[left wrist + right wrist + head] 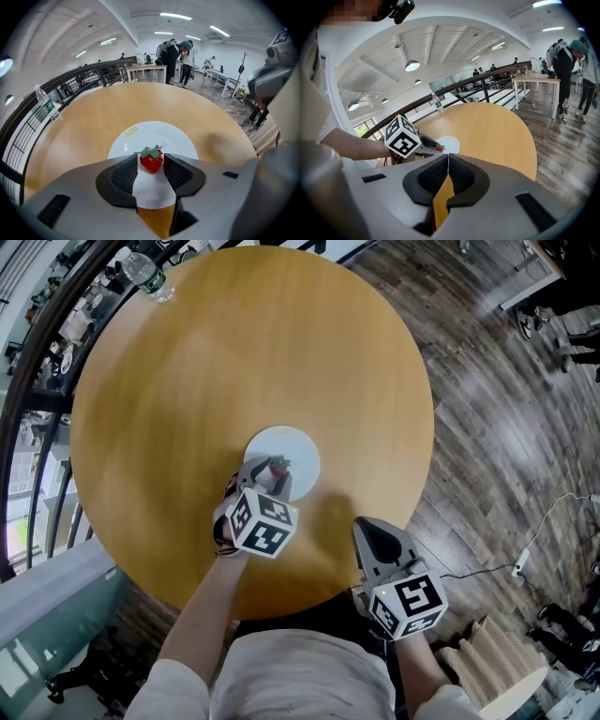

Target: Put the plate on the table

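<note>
A white plate (298, 448) lies flat near the middle of the round wooden table (187, 381). A red strawberry (151, 159) with a green cap rests on the plate's (159, 133) near part, between the jaws of my left gripper (151, 165). The pads stand just beside the berry, a thin gap on each side, so the gripper is open. In the head view the left gripper (272, 472) points steeply down over the plate's near rim. My right gripper (447, 157) is shut and empty; it hovers at the table's near right edge (372, 531), apart from the plate (451, 142).
A water bottle (148, 276) stands at the table's far left edge, beside a dark railing (37, 343). Wooden floor (506, 427) lies to the right, with a cable (539, 535) on it. People (176, 56) stand by tables in the background.
</note>
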### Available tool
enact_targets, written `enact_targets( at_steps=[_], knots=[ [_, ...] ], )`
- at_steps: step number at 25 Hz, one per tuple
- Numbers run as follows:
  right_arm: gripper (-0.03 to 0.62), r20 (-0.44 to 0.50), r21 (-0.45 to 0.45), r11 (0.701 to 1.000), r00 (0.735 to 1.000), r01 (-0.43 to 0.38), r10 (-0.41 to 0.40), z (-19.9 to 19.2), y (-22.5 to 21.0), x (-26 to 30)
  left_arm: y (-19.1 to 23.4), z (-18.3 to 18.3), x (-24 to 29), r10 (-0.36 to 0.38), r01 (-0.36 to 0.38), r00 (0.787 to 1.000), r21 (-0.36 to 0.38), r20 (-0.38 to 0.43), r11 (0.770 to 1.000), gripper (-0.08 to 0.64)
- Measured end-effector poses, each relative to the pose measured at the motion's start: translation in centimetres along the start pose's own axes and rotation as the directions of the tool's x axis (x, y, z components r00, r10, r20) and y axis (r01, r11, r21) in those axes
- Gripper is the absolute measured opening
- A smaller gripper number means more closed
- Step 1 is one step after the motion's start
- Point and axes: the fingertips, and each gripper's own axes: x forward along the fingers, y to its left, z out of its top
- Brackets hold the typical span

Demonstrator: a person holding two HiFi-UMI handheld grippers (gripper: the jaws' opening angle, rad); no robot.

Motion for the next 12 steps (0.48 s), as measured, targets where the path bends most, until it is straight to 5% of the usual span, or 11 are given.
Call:
enact_targets(
  at_steps=[12],
  knots=[
    [0.026,0.023,-0.012,1.000,1.000,0.003,-0.003,1.1,0.4,-0.7,0.3,0.7,-1.5,0.018,-0.018,0.999,-0.011,0.031,1.000,0.195]
  ],
)
